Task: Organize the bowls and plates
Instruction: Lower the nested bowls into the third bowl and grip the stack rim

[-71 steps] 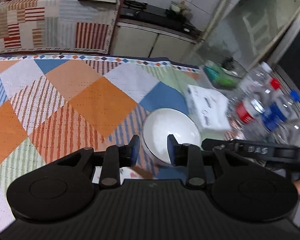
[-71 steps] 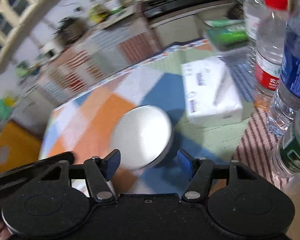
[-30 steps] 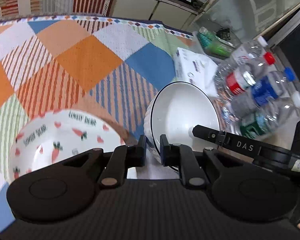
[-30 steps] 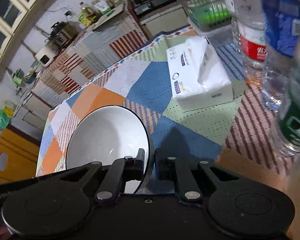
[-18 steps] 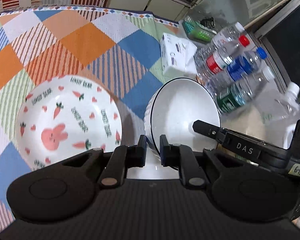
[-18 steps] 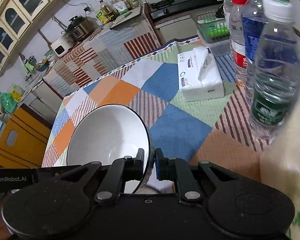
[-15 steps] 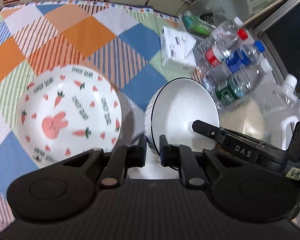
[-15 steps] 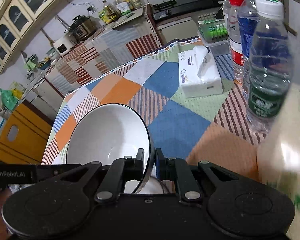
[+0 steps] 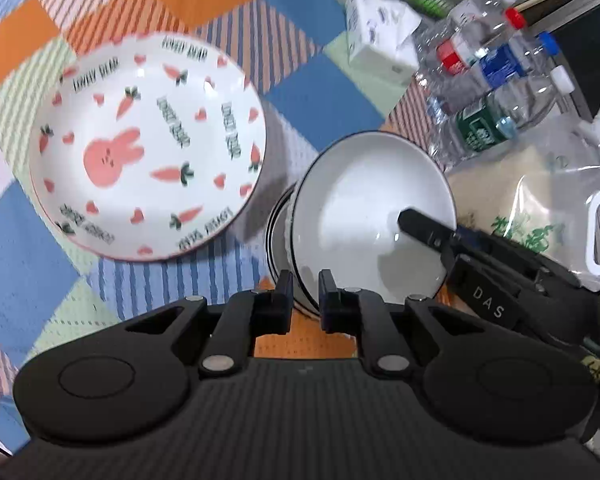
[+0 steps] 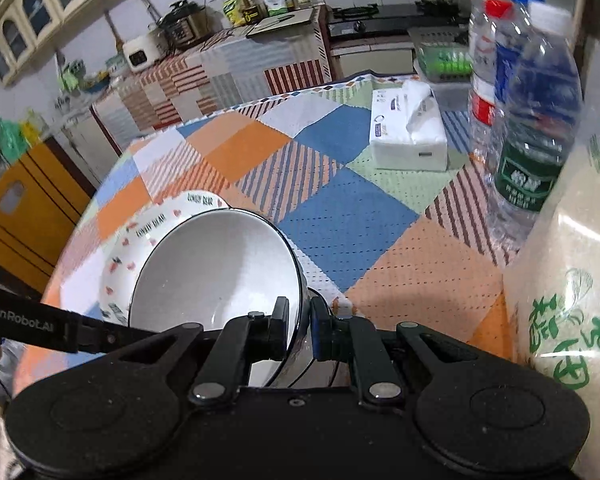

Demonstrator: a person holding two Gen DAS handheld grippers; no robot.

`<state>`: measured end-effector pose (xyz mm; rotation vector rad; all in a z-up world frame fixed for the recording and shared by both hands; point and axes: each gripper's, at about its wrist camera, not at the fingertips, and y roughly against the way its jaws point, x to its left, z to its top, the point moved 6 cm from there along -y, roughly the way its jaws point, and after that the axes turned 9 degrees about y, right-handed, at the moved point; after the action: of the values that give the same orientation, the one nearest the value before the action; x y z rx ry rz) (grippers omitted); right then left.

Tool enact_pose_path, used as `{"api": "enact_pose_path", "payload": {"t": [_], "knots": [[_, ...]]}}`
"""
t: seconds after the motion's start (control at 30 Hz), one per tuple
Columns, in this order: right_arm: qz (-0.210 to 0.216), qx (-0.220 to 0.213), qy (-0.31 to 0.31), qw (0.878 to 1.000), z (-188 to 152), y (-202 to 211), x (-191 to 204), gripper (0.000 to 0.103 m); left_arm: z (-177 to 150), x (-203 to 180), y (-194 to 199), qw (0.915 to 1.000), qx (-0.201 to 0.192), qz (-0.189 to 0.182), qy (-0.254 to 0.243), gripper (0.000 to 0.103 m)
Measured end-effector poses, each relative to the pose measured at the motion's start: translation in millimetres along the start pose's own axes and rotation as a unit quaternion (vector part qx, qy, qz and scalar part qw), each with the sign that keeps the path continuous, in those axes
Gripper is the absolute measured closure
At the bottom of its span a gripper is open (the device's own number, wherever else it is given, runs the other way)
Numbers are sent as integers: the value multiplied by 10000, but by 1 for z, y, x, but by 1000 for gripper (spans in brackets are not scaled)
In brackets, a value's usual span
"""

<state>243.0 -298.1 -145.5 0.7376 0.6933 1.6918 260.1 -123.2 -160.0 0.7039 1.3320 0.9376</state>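
the left gripper (image 9: 304,294) has its fingers closed down to a thin gap on the near rim of a white bowl (image 9: 370,216) with a dark edge line. the right gripper (image 10: 299,330) pinches the same white bowl (image 10: 216,268) at another part of its rim, fingers nearly together with only the wall between them — in the left wrist view one right finger reaches into the bowl's hollow from the right. the bowl is tilted, its opening turned toward the left wrist camera, and it sits over more dark-rimmed bowls (image 9: 278,232) whose edges peek out at its left; whether it touches them cannot be told.

just left of the bowls lies a carrot-and-rabbit plate (image 9: 148,152) lettered "lovely bear", flat on the surface, which is covered by a checked cloth (image 9: 324,96) in orange, blue, green and stripes. far right on the cloth is a white tissue pack (image 10: 410,132). along the right edge stands a row of water bottles (image 10: 536,128) — red, blue and white caps — with a large clear pouch with green print (image 10: 568,280) nearest.
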Motion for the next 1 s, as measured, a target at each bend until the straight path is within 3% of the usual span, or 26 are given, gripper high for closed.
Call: {"api": "enact_pose_path", "payload": {"t": [0.4,1.0], "knots": [[-652,135,929,9934,-5,-8,19,89,-6,7,-22,9995,230,196,105,92],[-1004,-96,1638,9813,-10,-2,39,80,-8,6,-31,9997,184,178,-36,87]]}}
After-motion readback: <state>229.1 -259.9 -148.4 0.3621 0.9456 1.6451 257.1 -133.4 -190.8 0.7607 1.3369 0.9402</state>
